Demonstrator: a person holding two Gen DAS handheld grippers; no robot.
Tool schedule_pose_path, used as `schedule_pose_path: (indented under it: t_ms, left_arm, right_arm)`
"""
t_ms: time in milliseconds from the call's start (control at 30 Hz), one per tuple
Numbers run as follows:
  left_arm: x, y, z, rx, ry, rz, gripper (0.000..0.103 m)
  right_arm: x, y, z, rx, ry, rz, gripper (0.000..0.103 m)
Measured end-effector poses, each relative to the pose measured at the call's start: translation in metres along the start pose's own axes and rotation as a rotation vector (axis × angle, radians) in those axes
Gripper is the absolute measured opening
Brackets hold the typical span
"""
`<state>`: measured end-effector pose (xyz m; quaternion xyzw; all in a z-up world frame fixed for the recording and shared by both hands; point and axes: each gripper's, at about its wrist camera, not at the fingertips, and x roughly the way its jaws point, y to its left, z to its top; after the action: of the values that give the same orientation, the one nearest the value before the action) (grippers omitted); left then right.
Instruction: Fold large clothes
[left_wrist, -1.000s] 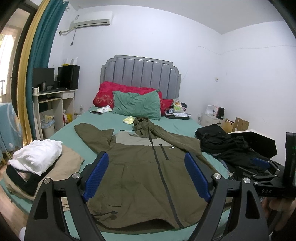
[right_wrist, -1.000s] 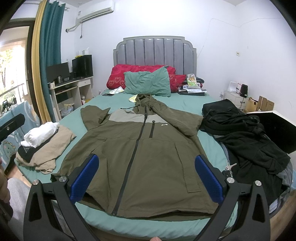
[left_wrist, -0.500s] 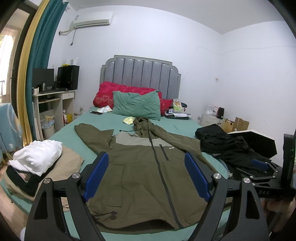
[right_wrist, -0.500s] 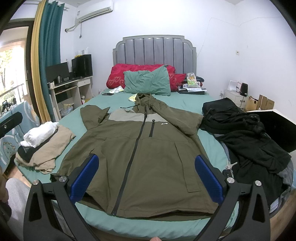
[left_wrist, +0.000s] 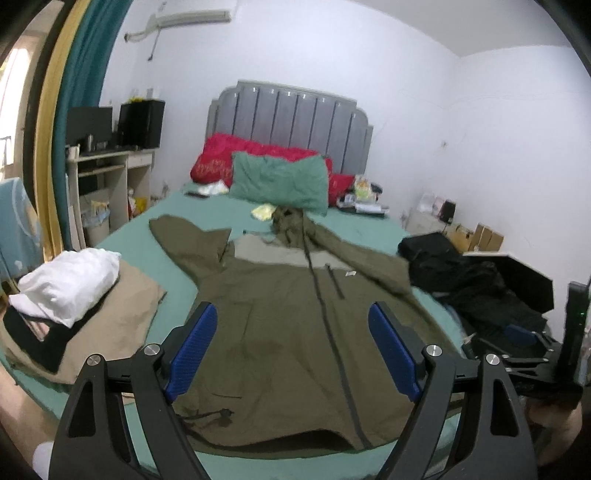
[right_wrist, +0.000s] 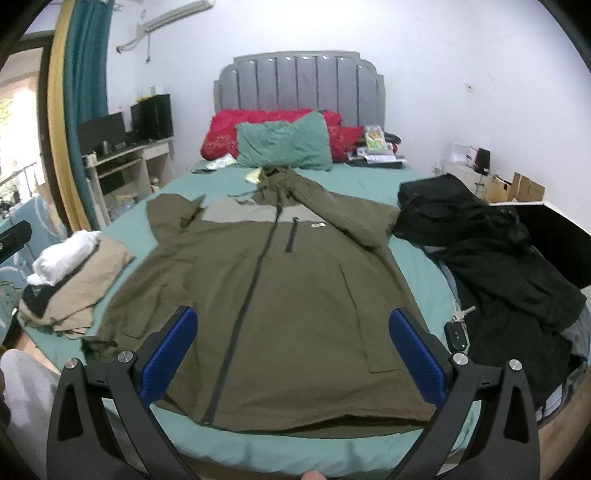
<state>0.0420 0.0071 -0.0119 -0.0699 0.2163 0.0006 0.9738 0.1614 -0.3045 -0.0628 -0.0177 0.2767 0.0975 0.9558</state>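
Both the left gripper (left_wrist: 291, 350) and the right gripper (right_wrist: 291, 358) hover at the foot of the bed (right_wrist: 417, 184), jaws wide and holding nothing. The olive jacket (right_wrist: 280, 295) lies flat and zipped, hem nearest, hood toward the pillows. Its slick fabric could slide when a side is folded in. Keys (right_wrist: 458, 332) just beside its right edge may snag or get dragged. Farther on, the black clothes (right_wrist: 491, 251) crowd the right sleeve.
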Motion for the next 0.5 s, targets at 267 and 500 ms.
schedule_pose_path:
  t_ms: [267,500]
  left_arm:
    - [0.112,0.017,0.021,0.049,0.109,-0.007,0.087]
    - [0.217,0.058,0.032,0.016,0.161,0.036,0.086]
  right_arm:
    - [0.068,-0.023,0.01,-0.018,0.074,-0.01,0.102]
    - [0.16,-0.047,0.055,-0.042,0.131,0.006,0.087]
